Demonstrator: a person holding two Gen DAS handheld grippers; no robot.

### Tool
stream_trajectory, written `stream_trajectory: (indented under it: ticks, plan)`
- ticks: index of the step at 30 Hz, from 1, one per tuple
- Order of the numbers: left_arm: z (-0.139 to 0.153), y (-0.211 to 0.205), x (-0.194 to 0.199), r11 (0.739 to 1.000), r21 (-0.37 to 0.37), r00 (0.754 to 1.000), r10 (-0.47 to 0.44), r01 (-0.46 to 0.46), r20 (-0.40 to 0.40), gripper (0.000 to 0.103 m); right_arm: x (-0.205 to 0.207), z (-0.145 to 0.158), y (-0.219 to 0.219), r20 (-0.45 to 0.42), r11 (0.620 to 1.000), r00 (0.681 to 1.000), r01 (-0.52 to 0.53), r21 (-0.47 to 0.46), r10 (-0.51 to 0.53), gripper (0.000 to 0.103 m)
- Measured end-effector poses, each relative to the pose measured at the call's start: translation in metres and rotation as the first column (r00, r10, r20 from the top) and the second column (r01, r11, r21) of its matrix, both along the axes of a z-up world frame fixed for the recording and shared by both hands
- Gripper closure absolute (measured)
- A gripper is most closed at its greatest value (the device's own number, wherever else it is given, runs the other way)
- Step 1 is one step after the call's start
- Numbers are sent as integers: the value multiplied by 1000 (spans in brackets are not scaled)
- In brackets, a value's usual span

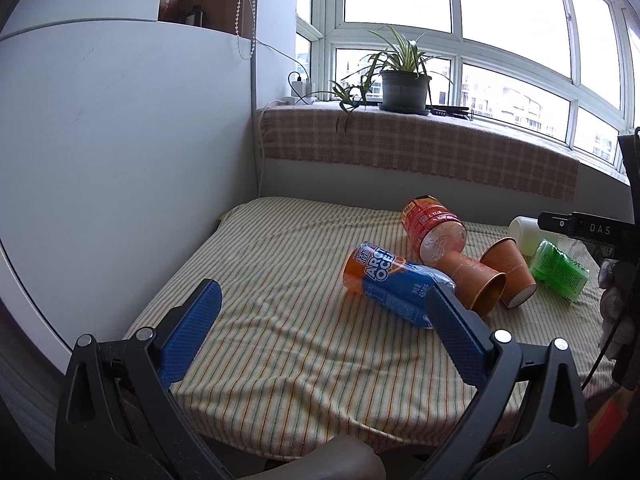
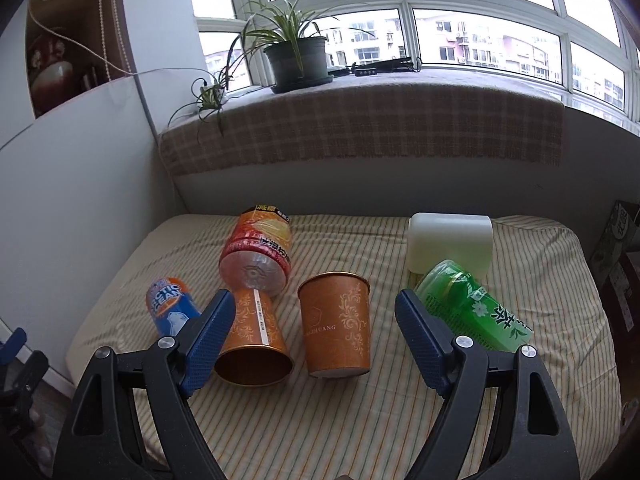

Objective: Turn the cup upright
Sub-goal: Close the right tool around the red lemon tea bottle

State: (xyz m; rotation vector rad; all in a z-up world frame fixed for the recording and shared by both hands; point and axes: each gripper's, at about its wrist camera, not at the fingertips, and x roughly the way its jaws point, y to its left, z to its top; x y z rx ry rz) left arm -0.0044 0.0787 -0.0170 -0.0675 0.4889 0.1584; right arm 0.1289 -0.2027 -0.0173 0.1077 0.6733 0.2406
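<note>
Two orange paper cups lie on their sides on the striped cloth (image 2: 320,420). One cup (image 2: 338,326) has its base toward me and lies between my right gripper's fingers, a little beyond the tips. The other cup (image 2: 252,344) has its open mouth toward me, next to the left finger. Both show in the left wrist view (image 1: 506,270) (image 1: 476,280). My right gripper (image 2: 316,336) is open and empty. My left gripper (image 1: 320,332) is open and empty, above the cloth left of the cups.
A blue-orange bottle (image 1: 394,290), a red bottle (image 2: 258,256), a green bottle (image 2: 476,310) and a white cup (image 2: 450,242) lie around the cups. A wall stands at the left. A windowsill with a potted plant (image 2: 298,60) runs behind.
</note>
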Motion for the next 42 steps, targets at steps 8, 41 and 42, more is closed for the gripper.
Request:
stream_trajectory:
  ticks: [8, 41, 42]
  plan:
    - [-6, 21, -8, 999, -18, 999, 43, -44, -17, 0, 54, -3, 38, -72, 995, 995, -71, -63, 66, 21]
    - [-14, 55, -11, 992, -73, 994, 94, -99, -64, 0, 185, -64, 116, -528, 982, 840, -180, -55, 124, 21]
    - [-14, 55, -11, 992, -72, 993, 97, -101, -62, 0, 187, -65, 118, -530, 982, 839, -182, -57, 125, 21]
